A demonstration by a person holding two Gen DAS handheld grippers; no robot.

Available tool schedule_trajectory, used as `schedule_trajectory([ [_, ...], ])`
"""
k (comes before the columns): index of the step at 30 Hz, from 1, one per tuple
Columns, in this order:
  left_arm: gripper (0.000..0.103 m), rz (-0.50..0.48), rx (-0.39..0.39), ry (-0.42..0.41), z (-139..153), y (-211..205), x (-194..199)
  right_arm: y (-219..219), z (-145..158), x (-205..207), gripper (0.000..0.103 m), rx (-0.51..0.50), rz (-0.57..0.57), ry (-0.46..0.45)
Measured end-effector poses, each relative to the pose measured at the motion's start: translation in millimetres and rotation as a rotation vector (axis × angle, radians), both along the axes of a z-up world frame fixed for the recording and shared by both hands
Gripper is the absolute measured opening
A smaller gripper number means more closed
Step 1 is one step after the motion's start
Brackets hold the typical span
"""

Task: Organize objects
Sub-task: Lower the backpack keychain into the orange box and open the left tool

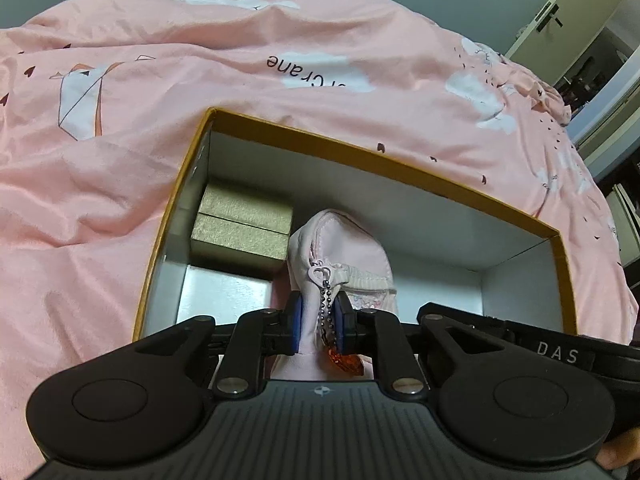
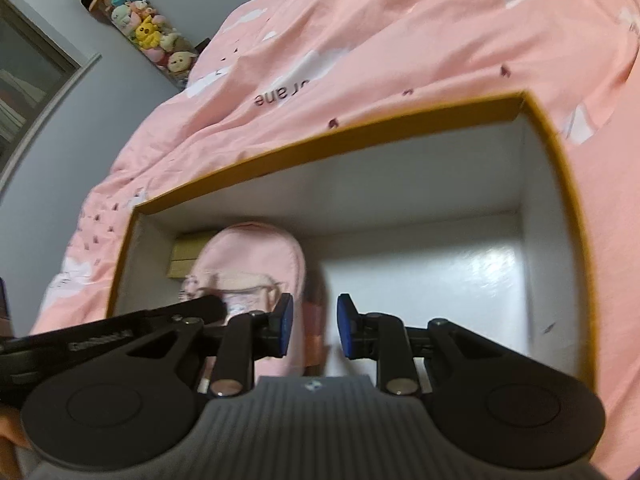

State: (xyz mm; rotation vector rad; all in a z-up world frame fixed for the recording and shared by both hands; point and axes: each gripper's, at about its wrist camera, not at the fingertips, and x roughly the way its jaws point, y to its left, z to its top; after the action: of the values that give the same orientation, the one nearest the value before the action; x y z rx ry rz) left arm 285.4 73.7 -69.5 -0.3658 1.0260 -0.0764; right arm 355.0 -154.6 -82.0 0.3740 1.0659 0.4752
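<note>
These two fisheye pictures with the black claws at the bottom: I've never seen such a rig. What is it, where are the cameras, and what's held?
There is no robot here: a person carries a hand-held gripper in each hand, each with a camera looking along its two blue-padded fingers. The left wrist view shows the left hand-held gripper shut on a pink zip pouch, inside an orange-rimmed cardboard box that sits on a pink bedspread. A small gold box is in the box's corner beside the pouch. The right wrist view shows the right hand-held gripper open and holding nothing, over the same box.
</note>
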Motion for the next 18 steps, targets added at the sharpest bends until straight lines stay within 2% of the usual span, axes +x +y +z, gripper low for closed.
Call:
schedule_trajectory([
  [6,0.032,-0.033,0.098,-0.011,1,-8,-1,3,-8,-2,0.027,0.045,0.004,0.042],
  [8,0.036,-0.05,0.107,-0.025,6,-9,-5,4,-8,-3,0.027,0.048,0.011,0.038],
  [12,0.036,-0.086,0.11,-0.031,18,-9,-14,3,-5,-3,0.027,0.062,0.014,0.026],
  [15,0.025,-0.094,0.12,-0.006,19,-10,-16,4,-4,-2,0.027,0.068,0.019,0.015],
  [18,0.017,-0.097,0.132,0.034,10,-11,-13,9,-4,-1,0.02,0.064,0.035,0.013],
])
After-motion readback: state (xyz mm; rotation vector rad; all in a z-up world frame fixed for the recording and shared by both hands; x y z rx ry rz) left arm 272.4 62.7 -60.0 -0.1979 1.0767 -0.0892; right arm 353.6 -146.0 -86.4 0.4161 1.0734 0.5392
